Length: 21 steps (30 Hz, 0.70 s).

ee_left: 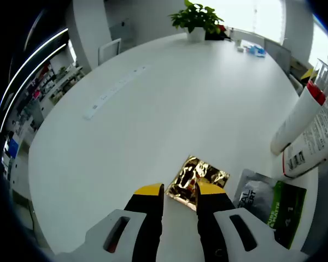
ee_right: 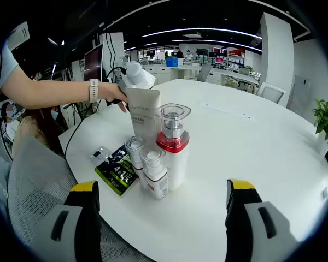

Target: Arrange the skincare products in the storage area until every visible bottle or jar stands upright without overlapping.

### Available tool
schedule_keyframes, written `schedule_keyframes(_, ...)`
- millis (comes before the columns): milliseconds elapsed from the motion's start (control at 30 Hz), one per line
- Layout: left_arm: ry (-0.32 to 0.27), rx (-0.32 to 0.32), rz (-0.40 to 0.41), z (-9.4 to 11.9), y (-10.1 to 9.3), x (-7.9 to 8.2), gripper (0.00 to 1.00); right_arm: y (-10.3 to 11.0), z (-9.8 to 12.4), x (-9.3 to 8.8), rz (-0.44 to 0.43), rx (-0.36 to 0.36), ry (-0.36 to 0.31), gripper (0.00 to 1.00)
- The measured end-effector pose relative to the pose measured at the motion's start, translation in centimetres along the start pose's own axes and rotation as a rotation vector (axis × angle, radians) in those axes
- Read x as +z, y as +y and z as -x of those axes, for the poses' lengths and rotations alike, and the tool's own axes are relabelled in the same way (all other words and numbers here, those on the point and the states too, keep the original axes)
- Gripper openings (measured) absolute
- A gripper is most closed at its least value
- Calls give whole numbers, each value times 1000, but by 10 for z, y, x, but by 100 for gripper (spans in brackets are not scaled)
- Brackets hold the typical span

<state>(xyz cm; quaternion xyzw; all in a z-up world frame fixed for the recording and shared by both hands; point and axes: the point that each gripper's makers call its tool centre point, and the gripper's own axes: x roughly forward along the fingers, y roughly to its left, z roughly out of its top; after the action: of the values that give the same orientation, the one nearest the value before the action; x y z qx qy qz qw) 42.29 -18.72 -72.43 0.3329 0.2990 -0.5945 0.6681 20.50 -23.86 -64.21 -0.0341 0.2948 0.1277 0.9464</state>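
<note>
Gold foil sachet on white table, bottles upright

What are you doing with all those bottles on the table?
A person is tidying skincare bottles on a white table. The left tool hangs over a gold packet, its tips close together but holding nothing. The right tool is wide open, facing a standing cluster: a red-collared bottle, two small bottles and a white tube.

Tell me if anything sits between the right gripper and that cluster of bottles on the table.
Nothing visible does. The right gripper is open, with bare white table between its jaws and the bottles. The dark packet lies to the cluster's left in the right gripper view.
</note>
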Motion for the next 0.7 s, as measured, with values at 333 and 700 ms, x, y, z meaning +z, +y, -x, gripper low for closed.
schedule_keyframes(333,31,-117,-147,-6,-21,5,38,3,1,1,-1,4,2,99)
schedule_keyframes(700,101,-191,-213,-13,-28,-7,44,2,4,-6,-20,-11,14,98)
